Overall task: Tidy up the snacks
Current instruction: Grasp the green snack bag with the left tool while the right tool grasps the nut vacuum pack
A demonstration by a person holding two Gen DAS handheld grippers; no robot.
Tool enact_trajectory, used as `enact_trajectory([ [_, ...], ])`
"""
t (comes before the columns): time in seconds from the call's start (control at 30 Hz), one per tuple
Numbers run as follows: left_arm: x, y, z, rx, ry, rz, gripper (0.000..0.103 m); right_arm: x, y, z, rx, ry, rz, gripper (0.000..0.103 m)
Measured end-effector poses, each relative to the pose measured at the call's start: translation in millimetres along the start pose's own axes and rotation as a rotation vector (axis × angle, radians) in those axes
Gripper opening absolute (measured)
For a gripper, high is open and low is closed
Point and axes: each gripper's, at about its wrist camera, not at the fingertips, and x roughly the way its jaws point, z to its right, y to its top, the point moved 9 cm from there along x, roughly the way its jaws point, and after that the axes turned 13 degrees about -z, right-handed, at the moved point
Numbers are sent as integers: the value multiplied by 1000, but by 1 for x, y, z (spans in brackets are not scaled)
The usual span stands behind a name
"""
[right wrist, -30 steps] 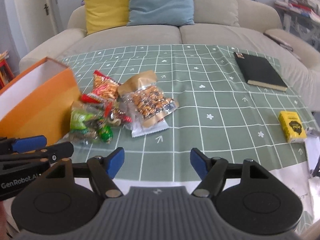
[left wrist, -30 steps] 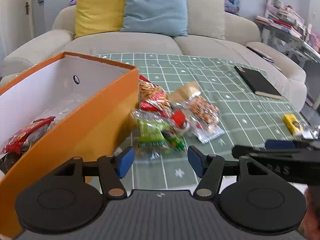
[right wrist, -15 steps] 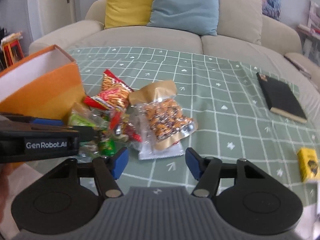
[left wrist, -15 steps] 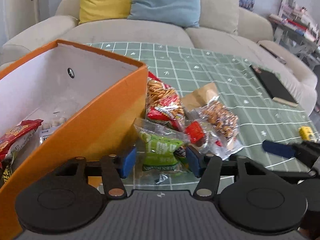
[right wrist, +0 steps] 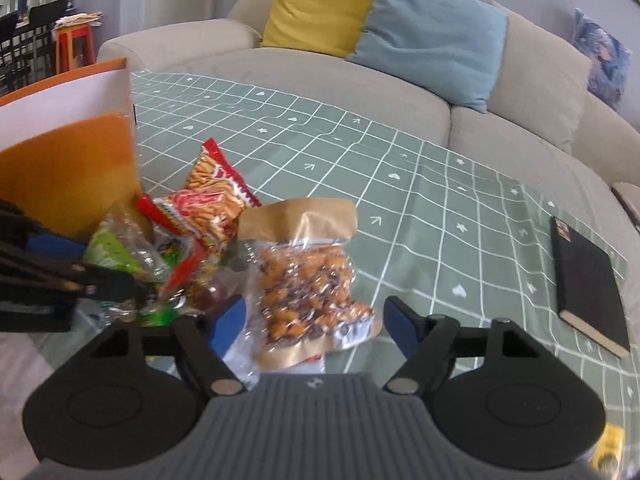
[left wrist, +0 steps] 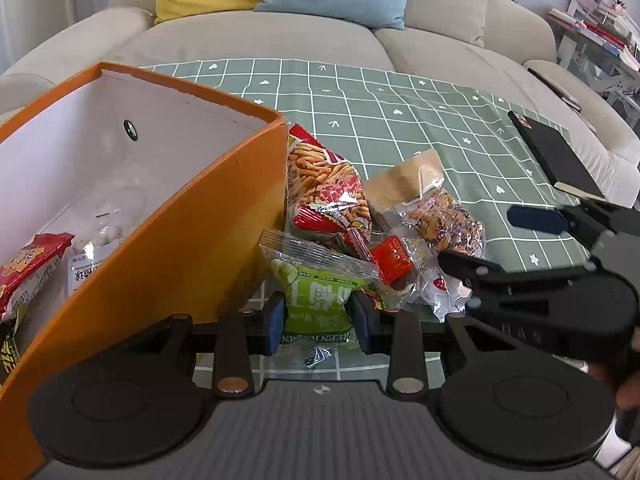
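Note:
A pile of snack packets lies on the green checked cloth beside an orange box point(left wrist: 180, 240). My left gripper point(left wrist: 319, 323) has its closing jaws pinching the lower end of a green snack packet point(left wrist: 316, 300) at the pile's near edge. Behind it lie a red bag of stick snacks point(left wrist: 324, 192) and a small red packet point(left wrist: 390, 258). My right gripper point(right wrist: 314, 324) straddles a clear bag of nuts point(right wrist: 308, 280). Its jaws are opening and the pads stand off the bag's sides. In the box lie a red packet point(left wrist: 28, 268) and a white one point(left wrist: 96, 236).
A black notebook point(right wrist: 588, 292) lies on the cloth to the right. A yellow box point(right wrist: 608, 448) shows at the near right corner. A beige sofa point(left wrist: 260, 40) with yellow and blue cushions stands behind the table. The two grippers sit close together over the pile.
My left gripper moved forward to the pile and its jaws narrowed around the green packet. My right gripper swung left towards the pile, rolled, and now straddles the nut bag.

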Motion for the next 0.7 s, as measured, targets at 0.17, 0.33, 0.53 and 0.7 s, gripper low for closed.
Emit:
enact_trajectory([
  [0.17,1,3,1,-14,10,-27,39,15,4,6,15,77,-3,82],
  [0.33,2,4,1,-24,28,-49,39,27,8,6,36,119,-4,82],
  [0.53,3,4,0,-44,35,-67,39,33,11,1,54,153,-17,71],
  [0.7,3,4,1,-43,42,-66,39,29,8,-3,38,130,-32,66],
])
